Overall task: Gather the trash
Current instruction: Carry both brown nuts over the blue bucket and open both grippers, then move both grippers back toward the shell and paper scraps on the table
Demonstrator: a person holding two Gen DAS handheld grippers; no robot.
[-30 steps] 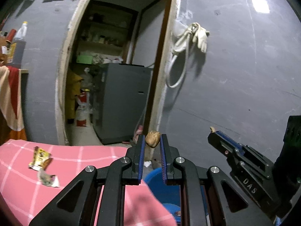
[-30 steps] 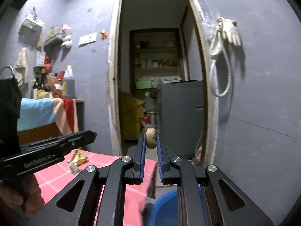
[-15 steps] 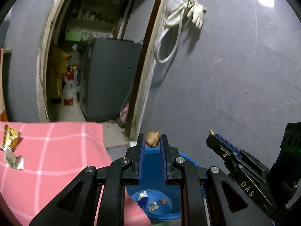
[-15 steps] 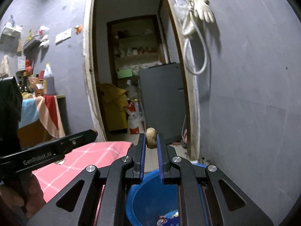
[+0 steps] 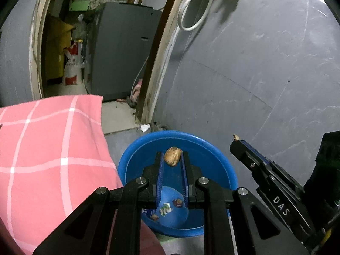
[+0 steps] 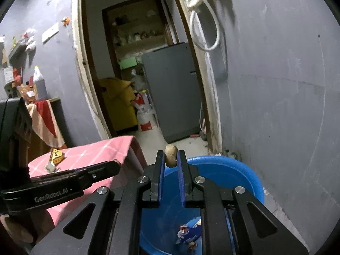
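My left gripper (image 5: 172,154) is shut on a small brown lump (image 5: 173,157) and hangs over a blue basin (image 5: 214,161) on the floor. Bits of trash (image 5: 167,207) lie on the basin's bottom. In the right wrist view my right gripper (image 6: 170,154) is shut on a similar brown lump (image 6: 171,156) above the basin's near rim (image 6: 244,170), with wrappers (image 6: 189,233) inside. The two grippers sit side by side: the right gripper (image 5: 236,137) shows at the right of the left view, the left gripper (image 6: 115,166) at the left of the right view.
A table under a pink checked cloth (image 5: 53,148) stands left of the basin, with a yellow wrapper (image 6: 55,156) on it. Behind is a doorway with a grey cabinet (image 5: 123,48). A grey wall (image 5: 265,74) rises close on the right, with a white hose (image 5: 197,10) hung on it.
Both grippers have sunk, tipped downward and moved right, from over the pink cloth to above the blue basin. Each still holds its brown lump.
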